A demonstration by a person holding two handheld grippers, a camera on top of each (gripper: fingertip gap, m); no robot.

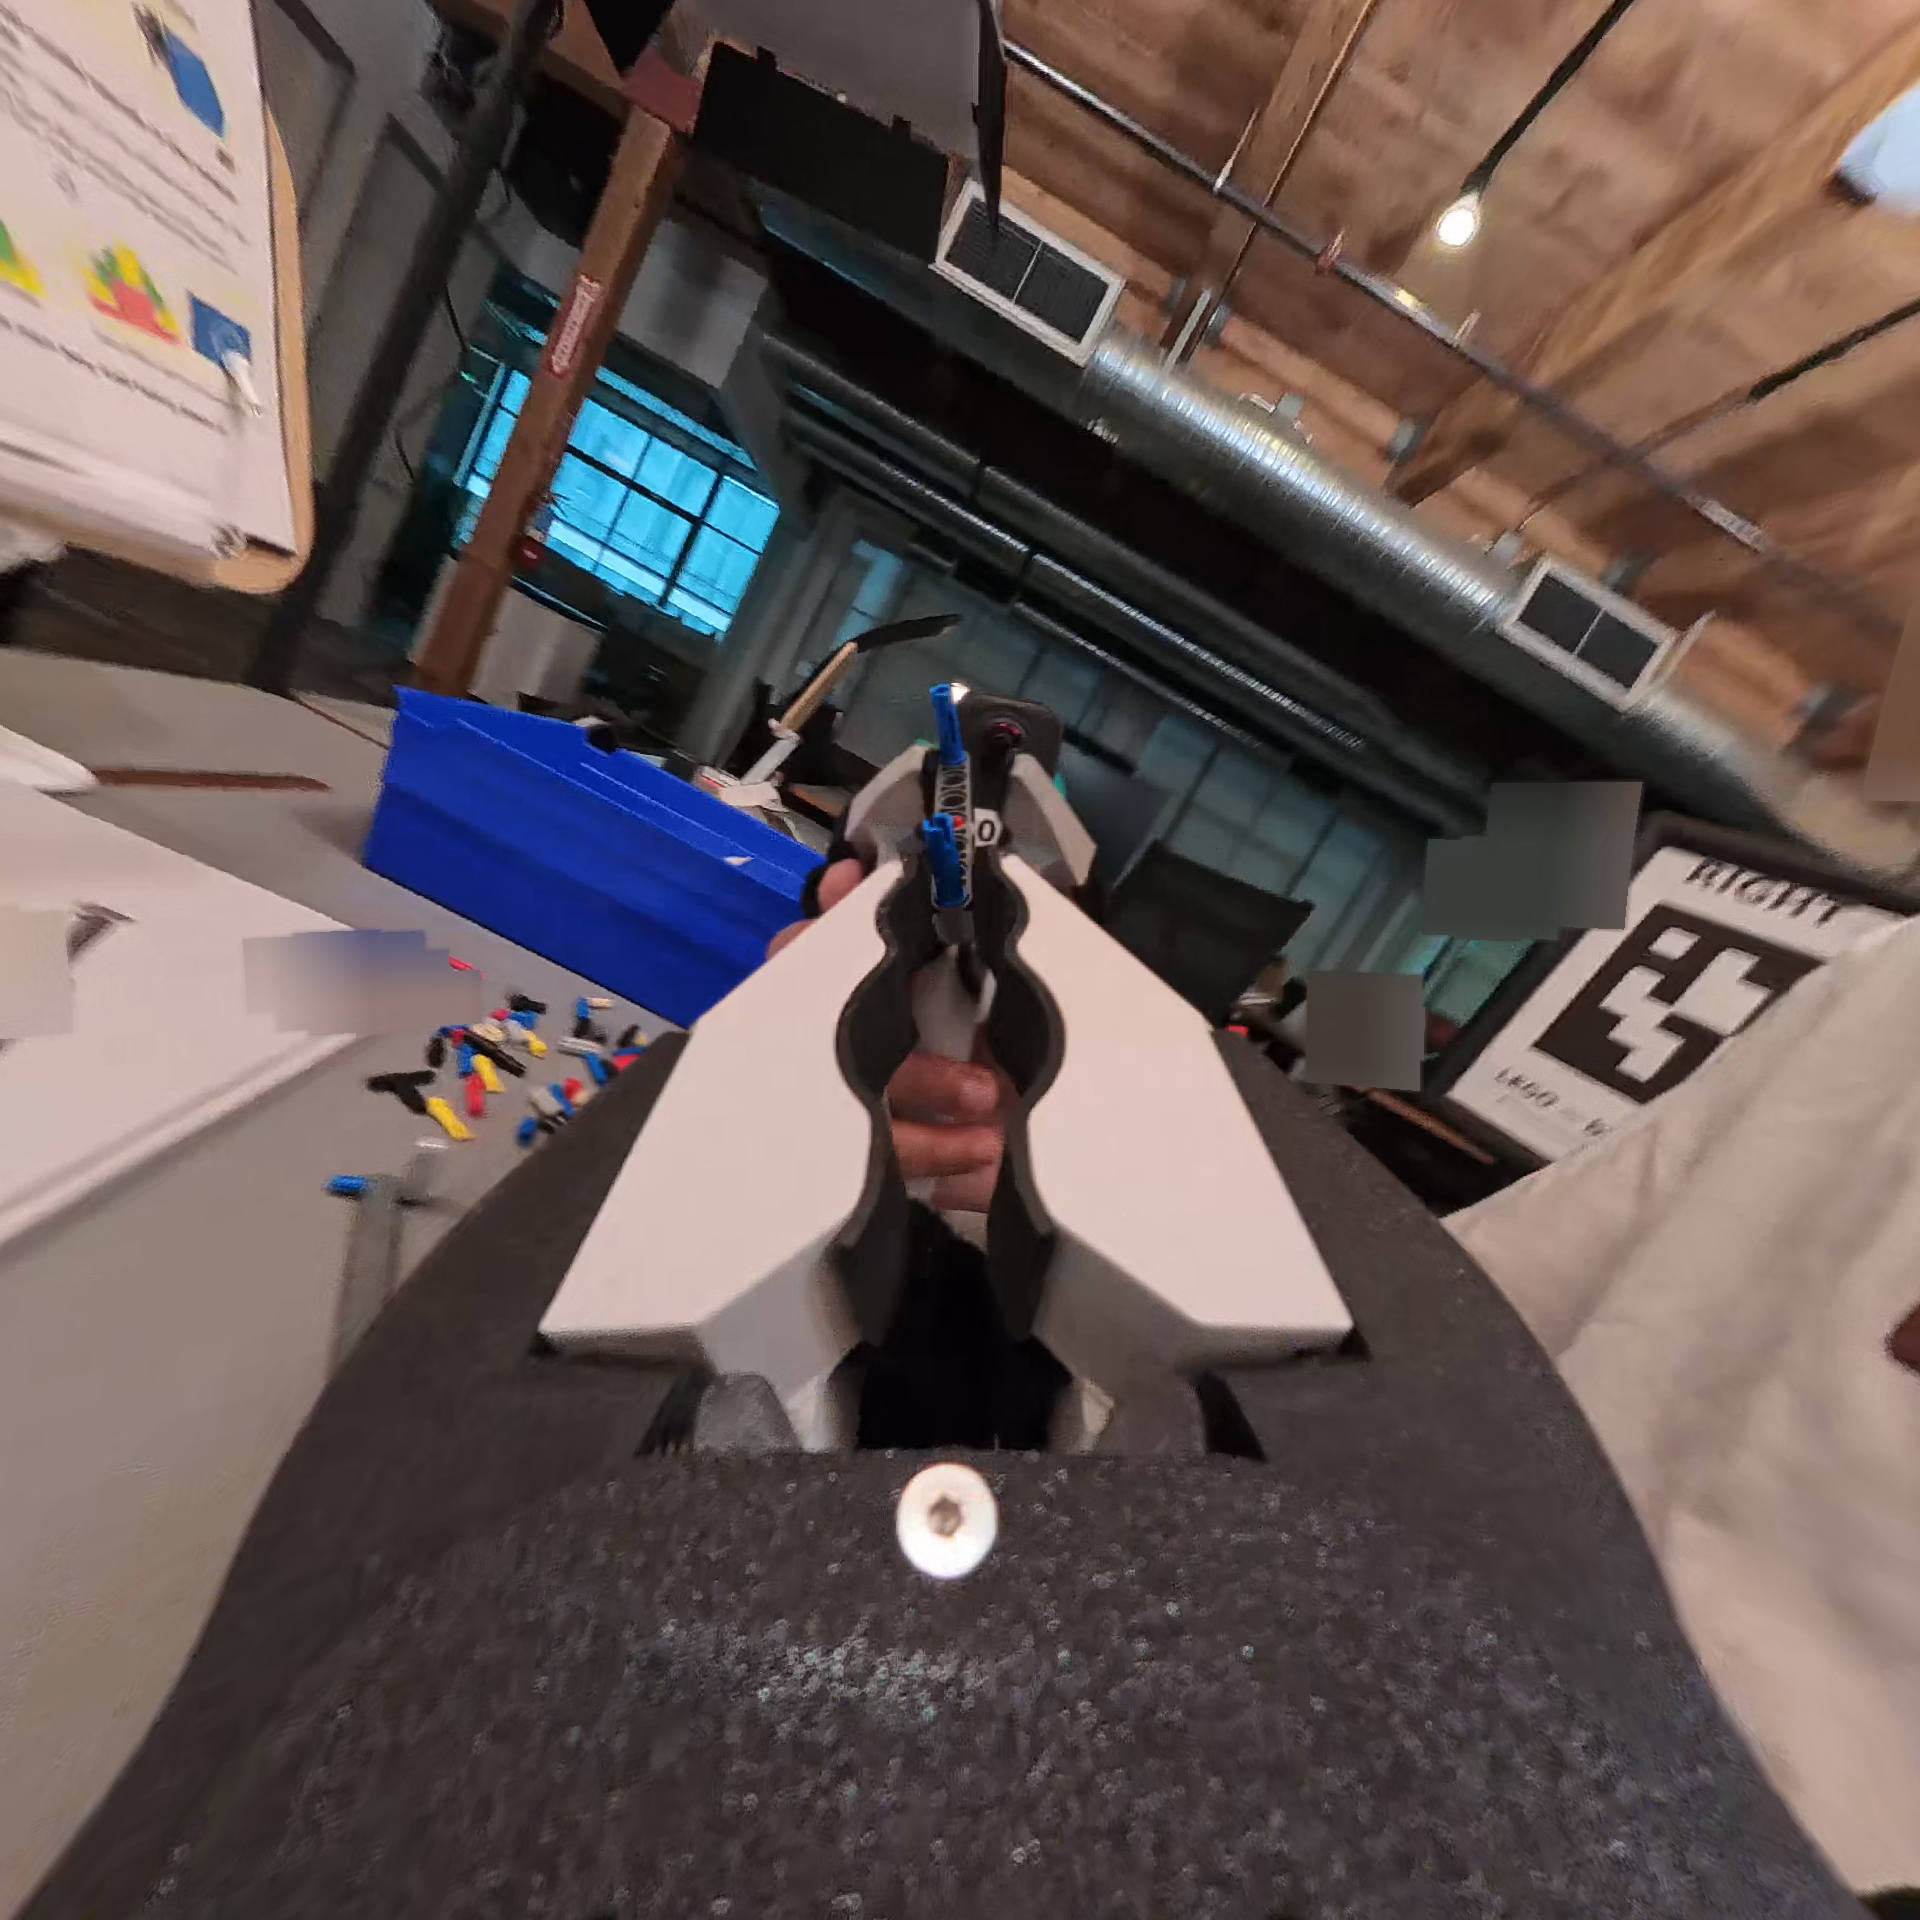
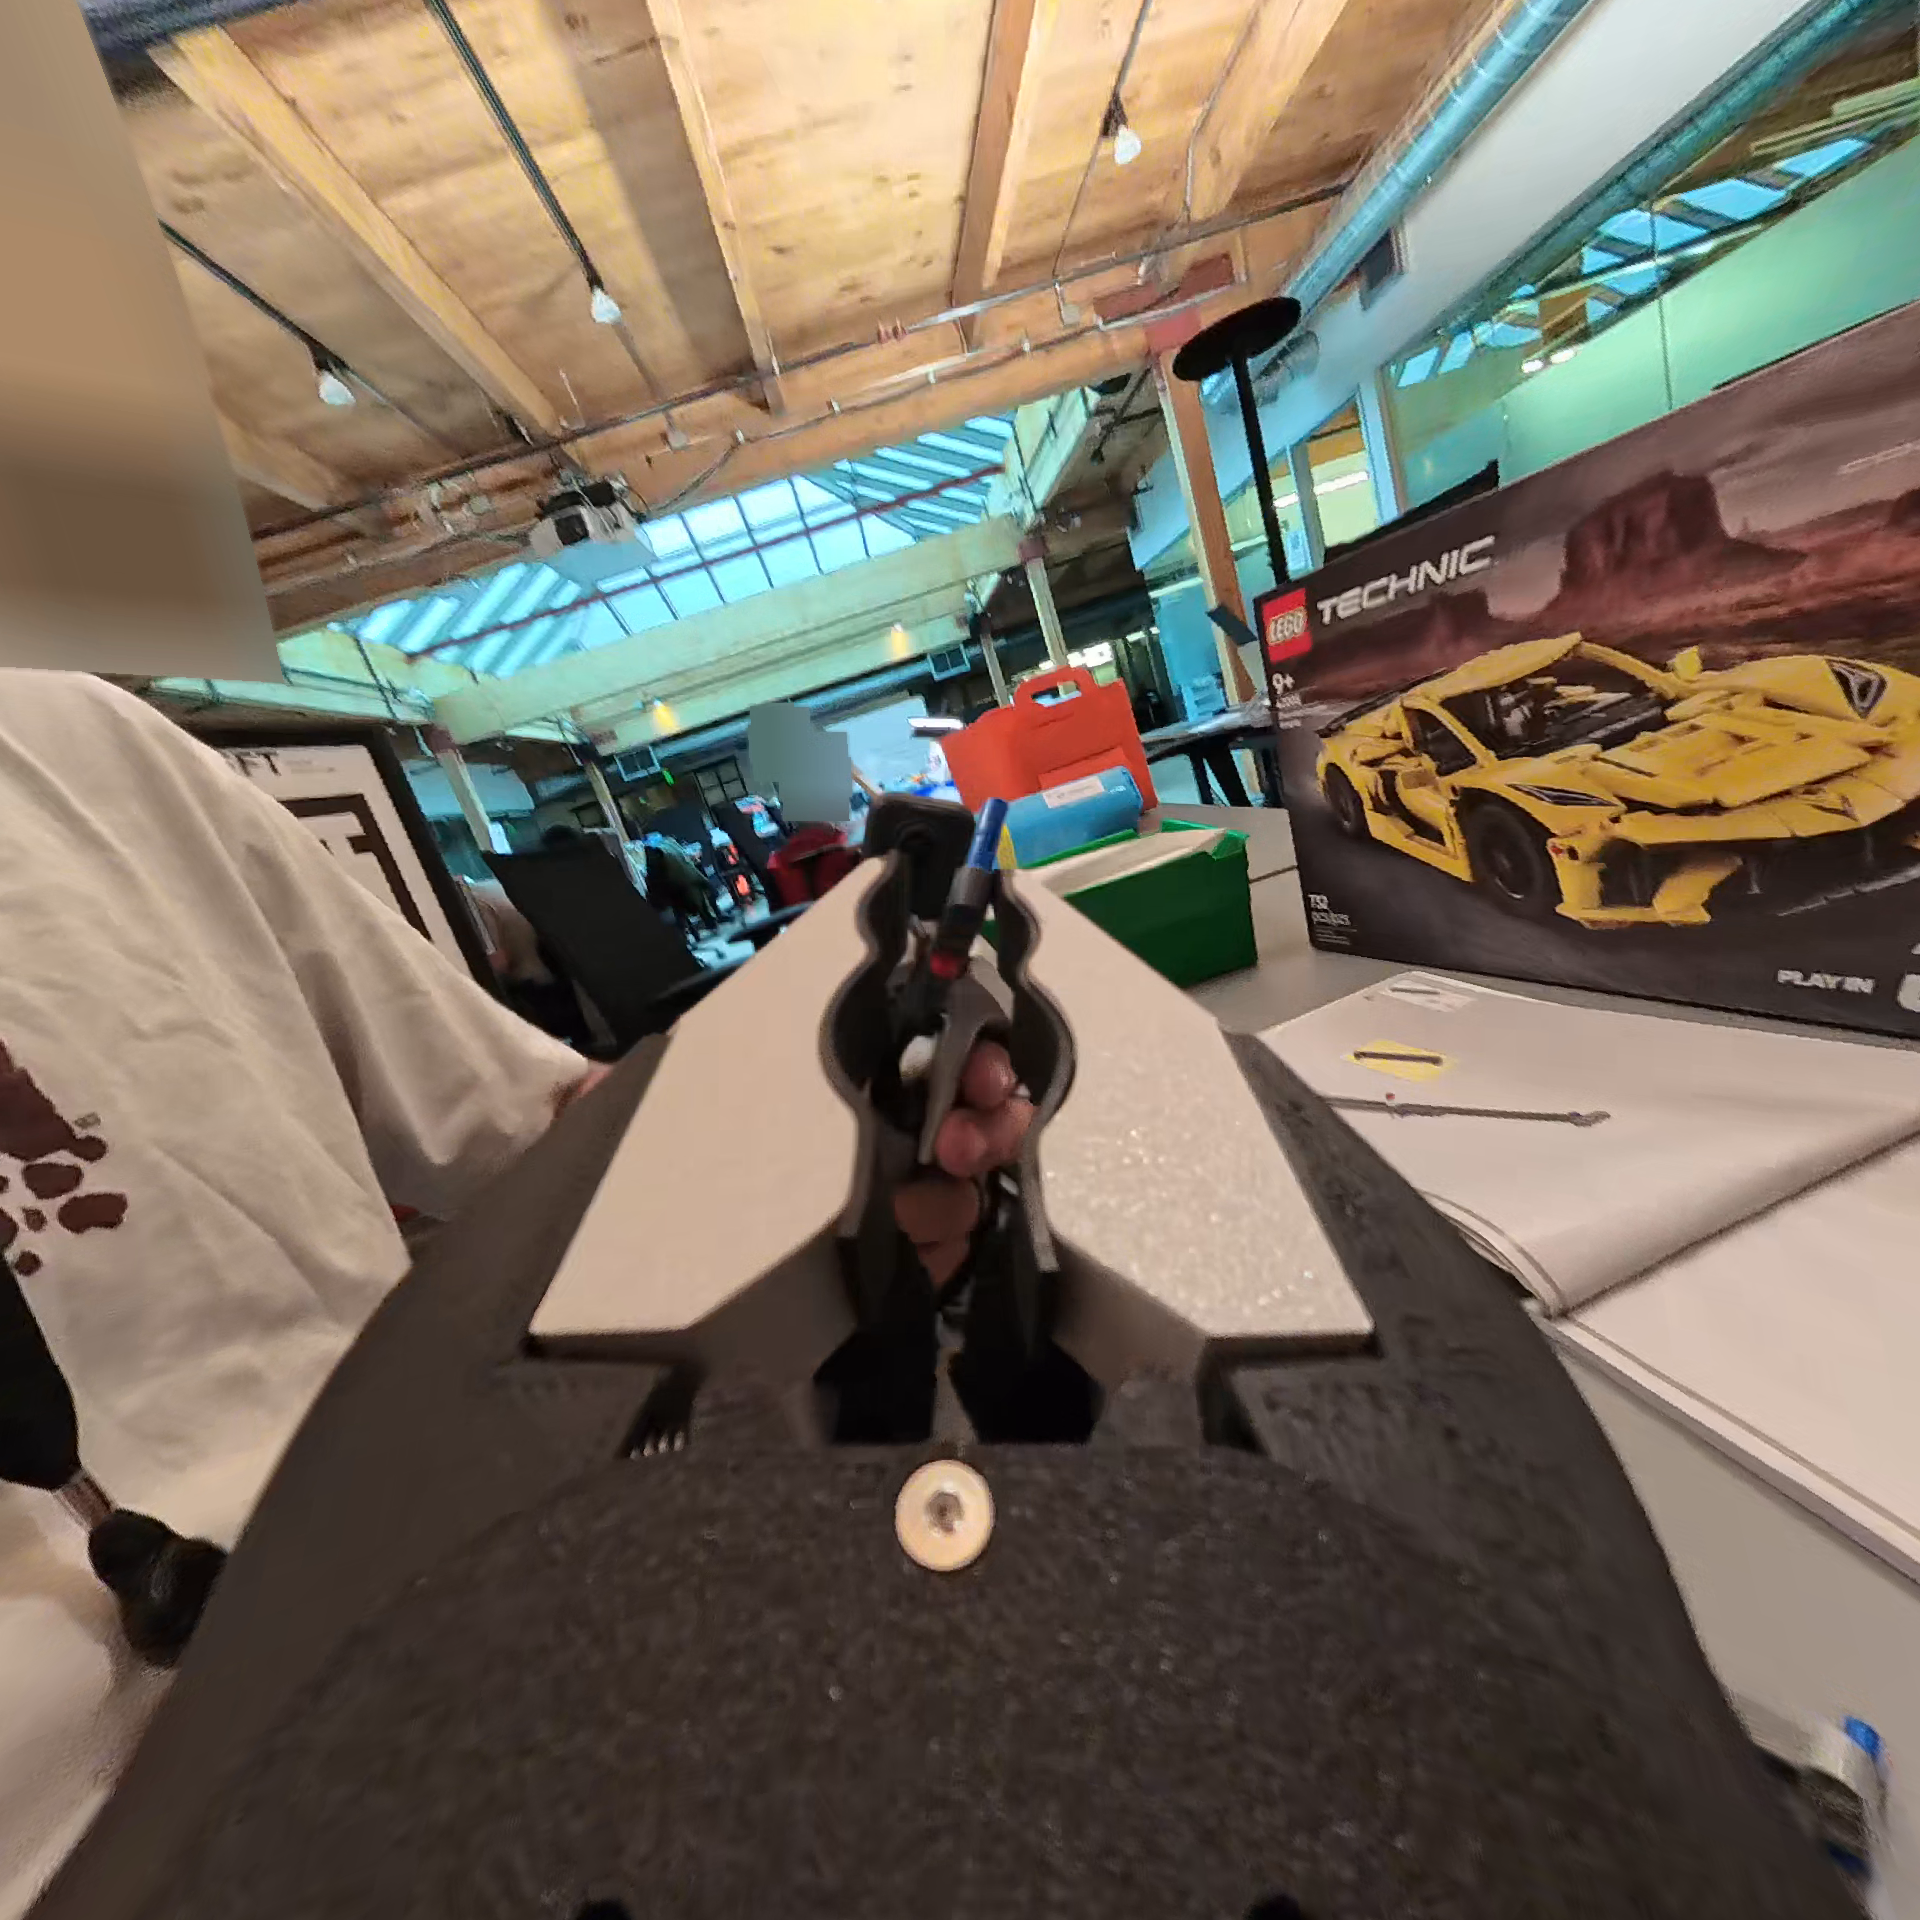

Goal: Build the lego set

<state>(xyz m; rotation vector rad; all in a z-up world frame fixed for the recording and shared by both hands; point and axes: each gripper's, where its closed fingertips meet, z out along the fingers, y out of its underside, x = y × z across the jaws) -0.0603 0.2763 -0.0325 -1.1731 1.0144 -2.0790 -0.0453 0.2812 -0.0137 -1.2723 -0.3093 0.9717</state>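
Both grippers are raised off the table and face each other, tips meeting. My left gripper is shut on a small lego assembly: a black beam with blue pins sticking out above the fingertips. The right gripper's white fingers show just behind it. In the right wrist view my right gripper is shut on the same small assembly, seen as a blue pin, a grey part and a red part. A hand shows through the gap behind each pair of fingers.
Loose lego pieces lie on the grey table beside a blue bin. A lego box with a yellow car, an open instruction booklet and a green bin stand to the right. A person's white shirt is close by. Both grippers' tips are close together, under 4 cm apart.
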